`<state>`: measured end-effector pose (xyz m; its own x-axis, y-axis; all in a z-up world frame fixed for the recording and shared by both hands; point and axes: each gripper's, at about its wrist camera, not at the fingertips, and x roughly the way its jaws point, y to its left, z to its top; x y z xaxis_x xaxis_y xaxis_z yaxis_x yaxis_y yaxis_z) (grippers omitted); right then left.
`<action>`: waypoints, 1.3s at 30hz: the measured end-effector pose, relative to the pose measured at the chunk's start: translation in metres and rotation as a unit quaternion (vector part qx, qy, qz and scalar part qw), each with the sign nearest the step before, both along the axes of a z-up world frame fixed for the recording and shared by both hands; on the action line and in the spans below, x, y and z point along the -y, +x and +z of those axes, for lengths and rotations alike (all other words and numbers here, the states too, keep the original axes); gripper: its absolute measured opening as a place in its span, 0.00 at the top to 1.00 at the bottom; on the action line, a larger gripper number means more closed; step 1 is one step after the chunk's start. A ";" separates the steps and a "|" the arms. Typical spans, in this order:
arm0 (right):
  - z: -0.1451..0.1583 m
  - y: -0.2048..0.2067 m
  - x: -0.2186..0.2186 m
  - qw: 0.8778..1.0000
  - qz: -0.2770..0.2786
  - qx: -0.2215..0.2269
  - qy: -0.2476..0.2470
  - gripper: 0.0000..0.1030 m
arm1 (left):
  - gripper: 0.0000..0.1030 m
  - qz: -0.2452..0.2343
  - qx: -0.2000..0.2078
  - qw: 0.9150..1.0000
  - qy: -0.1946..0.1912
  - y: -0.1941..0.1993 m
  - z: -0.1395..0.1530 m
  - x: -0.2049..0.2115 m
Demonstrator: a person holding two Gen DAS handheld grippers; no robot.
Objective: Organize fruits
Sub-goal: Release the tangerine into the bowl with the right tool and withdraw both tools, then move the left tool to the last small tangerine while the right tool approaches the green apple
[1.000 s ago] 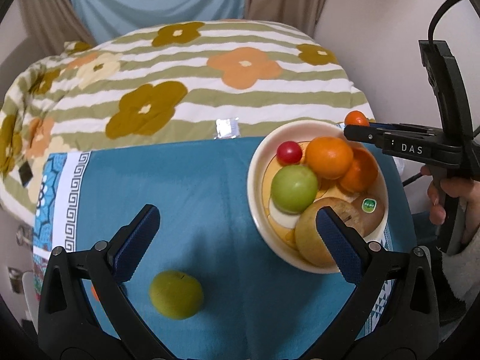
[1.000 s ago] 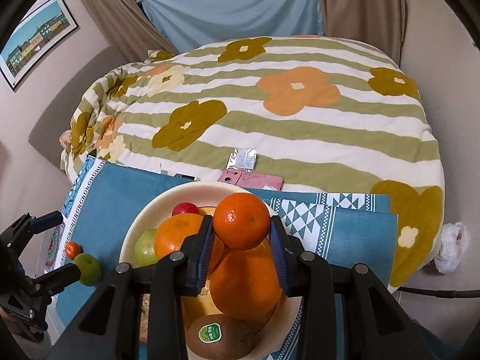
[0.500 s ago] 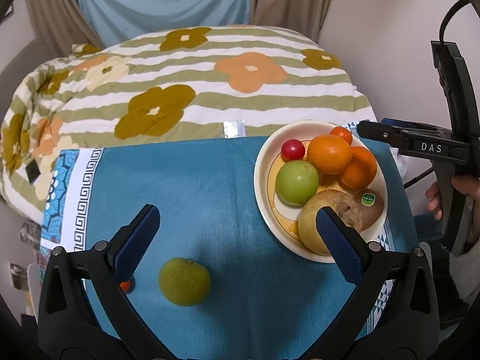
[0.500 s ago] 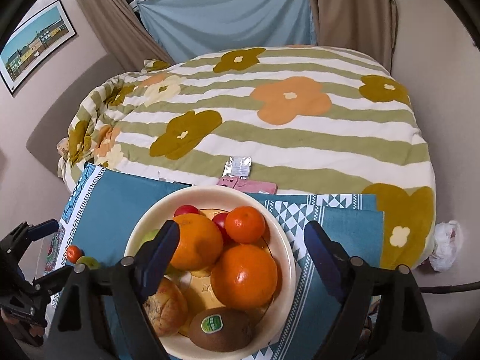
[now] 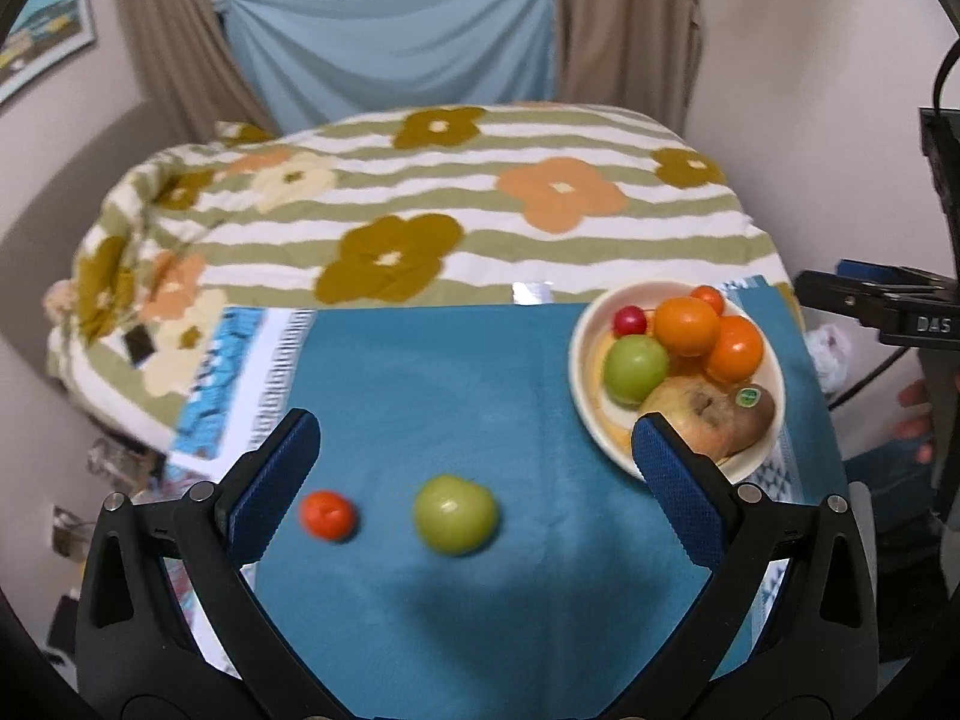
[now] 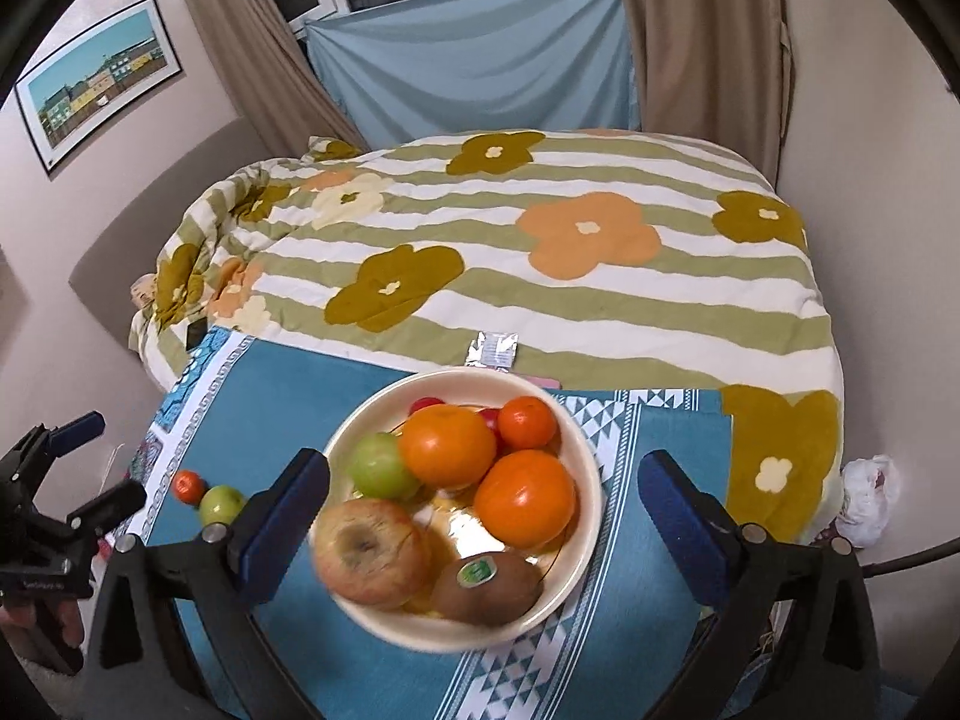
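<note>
In the left wrist view, my left gripper [image 5: 474, 450] hung above the blue cloth [image 5: 480, 372] with its jaws wide open and nothing between them. Below it, two fruits lay loose on the cloth: a green apple [image 5: 456, 514] and, just beside it on the left, a small orange fruit [image 5: 327, 514]. They were near each other but I think not touching. The bowl [image 5: 585, 414] stood well apart, at the right side of the cloth, and it was already quite full. I could see in it a second green apple [image 5: 635, 369], two big oranges, a small red fruit, a brownish apple and a kiwi with a sticker. The picture was a little blurred, so small details I could not tell.

In the right wrist view, my right gripper [image 6: 483, 510] was over the bowl [image 6: 591, 474], jaws also wide open, holding nothing. The small mandarin [image 6: 527, 422] rested in the bowl at the far side, against the big oranges. At the left I saw the same two loose fruits on the cloth, close to the left gripper.

My judgement was that most of the work was done: about eight fruits sat in the bowl, and only the two on the cloth remained. The green apple looked the nearest one for the left gripper to take.
</note>
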<state>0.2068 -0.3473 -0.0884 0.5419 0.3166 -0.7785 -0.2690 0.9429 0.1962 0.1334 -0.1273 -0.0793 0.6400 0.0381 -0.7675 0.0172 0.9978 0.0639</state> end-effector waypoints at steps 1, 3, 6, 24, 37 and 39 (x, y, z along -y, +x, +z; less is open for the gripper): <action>0.004 -0.005 -0.004 1.000 0.004 0.001 -0.002 0.00 | 0.00 0.002 0.001 1.000 -0.002 -0.005 0.002 -0.005; 0.009 -0.015 -0.011 1.000 0.008 0.002 -0.010 0.00 | 0.00 0.010 0.002 1.000 -0.006 -0.015 0.006 -0.017; 0.019 -0.032 -0.026 0.999 0.013 0.015 -0.025 0.00 | 0.00 0.018 0.009 1.000 -0.011 -0.030 0.012 -0.036; 0.002 -0.087 -0.139 0.999 -0.037 -0.026 -0.021 0.00 | 0.00 -0.078 -0.017 0.997 -0.013 -0.053 -0.012 -0.145; -0.060 -0.081 -0.191 0.988 -0.115 -0.100 0.019 0.00 | 0.00 -0.203 -0.057 0.977 -0.012 -0.014 -0.076 -0.163; -0.068 -0.079 -0.198 0.986 -0.125 -0.105 0.018 0.00 | 0.00 -0.220 -0.061 0.974 -0.010 -0.008 -0.087 -0.161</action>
